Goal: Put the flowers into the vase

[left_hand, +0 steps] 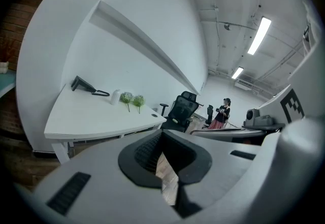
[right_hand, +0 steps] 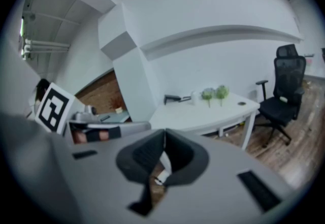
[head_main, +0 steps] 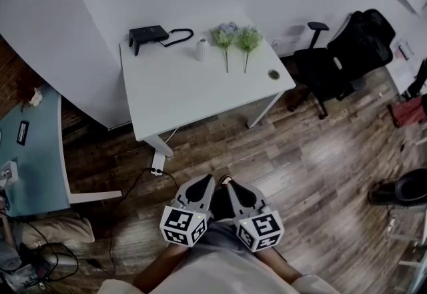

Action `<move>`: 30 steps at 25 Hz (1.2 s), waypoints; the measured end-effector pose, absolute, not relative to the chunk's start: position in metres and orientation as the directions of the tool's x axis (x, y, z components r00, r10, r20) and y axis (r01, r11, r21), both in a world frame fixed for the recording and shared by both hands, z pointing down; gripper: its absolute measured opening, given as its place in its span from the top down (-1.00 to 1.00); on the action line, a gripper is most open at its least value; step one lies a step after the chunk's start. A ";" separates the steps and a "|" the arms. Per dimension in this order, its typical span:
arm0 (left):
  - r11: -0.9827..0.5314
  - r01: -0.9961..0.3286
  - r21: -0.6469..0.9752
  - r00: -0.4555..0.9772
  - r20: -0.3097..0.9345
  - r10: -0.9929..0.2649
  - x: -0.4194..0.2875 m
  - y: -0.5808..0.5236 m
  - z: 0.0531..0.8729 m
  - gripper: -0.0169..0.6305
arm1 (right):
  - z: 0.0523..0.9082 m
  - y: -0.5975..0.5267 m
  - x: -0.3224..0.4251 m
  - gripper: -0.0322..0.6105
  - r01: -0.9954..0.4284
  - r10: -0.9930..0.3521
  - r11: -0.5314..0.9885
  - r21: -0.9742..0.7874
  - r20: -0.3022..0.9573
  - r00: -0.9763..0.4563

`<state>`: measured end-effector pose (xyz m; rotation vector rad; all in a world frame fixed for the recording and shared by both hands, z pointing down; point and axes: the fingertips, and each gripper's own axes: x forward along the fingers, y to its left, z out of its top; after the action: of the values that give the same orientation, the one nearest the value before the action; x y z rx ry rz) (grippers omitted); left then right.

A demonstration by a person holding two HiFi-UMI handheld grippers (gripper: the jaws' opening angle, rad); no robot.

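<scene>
I keep my left gripper (head_main: 202, 183) and right gripper (head_main: 235, 186) low, jaws clenched on nothing, because the flat white desk (head_main: 187, 93) is far off at 12 o'clock. Two green long-stemmed flowers (head_main: 249, 39) lie there, ready to pick up, with the small white round vase (head_main: 199, 50) at their 9 o'clock.

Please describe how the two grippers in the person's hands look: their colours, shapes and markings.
The left gripper and the right gripper have smooth grey shells that narrow toward the jaws, which are lined with black ribbed pads. The left cube and the right cube are white with black square markers. The person wears a pale top.
</scene>
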<state>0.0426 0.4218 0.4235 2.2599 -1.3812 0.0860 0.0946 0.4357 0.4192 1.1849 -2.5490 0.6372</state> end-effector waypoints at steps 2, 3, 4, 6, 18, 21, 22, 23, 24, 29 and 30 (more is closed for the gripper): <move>-0.369 -0.853 0.369 0.485 0.300 -0.822 0.044 0.410 0.424 0.88 | 0.420 0.424 0.096 0.83 -0.771 -0.656 0.570 -0.284 0.407 -0.635; -0.368 -0.854 0.368 0.483 0.301 -0.822 0.044 0.404 0.424 0.88 | 0.419 0.417 0.097 0.83 -0.771 -0.656 0.570 -0.286 0.407 -0.636; -0.366 -0.856 0.366 0.481 0.302 -0.823 0.044 0.397 0.424 0.88 | 0.419 0.410 0.097 0.83 -0.770 -0.656 0.570 -0.287 0.405 -0.637; -0.359 -0.859 0.365 0.474 0.305 -0.826 0.043 0.382 0.423 0.88 | 0.418 0.395 0.098 0.83 -0.768 -0.656 0.573 -0.287 0.402 -0.639; -0.342 -0.871 0.353 0.456 0.319 -0.831 0.052 0.298 0.419 0.88 | 0.410 0.309 0.106 0.83 -0.756 -0.649 0.585 -0.294 0.389 -0.654; -0.340 -0.874 0.346 0.450 0.318 -0.834 0.057 0.277 0.416 0.88 | 0.408 0.291 0.112 0.83 -0.753 -0.647 0.587 -0.297 0.387 -0.657; -0.340 -0.876 0.342 0.448 0.317 -0.836 0.060 0.270 0.415 0.88 | 0.407 0.285 0.115 0.83 -0.751 -0.645 0.589 -0.299 0.386 -0.659; -0.341 -0.878 0.337 0.447 0.316 -0.837 0.063 0.264 0.414 0.88 | 0.405 0.279 0.118 0.82 -0.749 -0.644 0.591 -0.300 0.384 -0.662; -0.342 -0.879 0.332 0.445 0.315 -0.838 0.067 0.258 0.412 0.88 | 0.405 0.273 0.121 0.82 -0.747 -0.643 0.594 -0.300 0.381 -0.664; -0.312 -0.906 0.286 0.398 0.323 -0.859 0.082 0.227 0.408 0.88 | 0.403 0.244 0.137 0.82 -0.731 -0.634 0.619 -0.286 0.367 -0.681; -0.301 -0.913 0.276 0.384 0.328 -0.863 0.084 0.221 0.408 0.88 | 0.402 0.239 0.140 0.82 -0.727 -0.630 0.626 -0.283 0.365 -0.685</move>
<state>0.0836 0.2208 0.4081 2.2352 -1.5335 0.1626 0.1398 0.2387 0.4020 1.1111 -2.6184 0.6071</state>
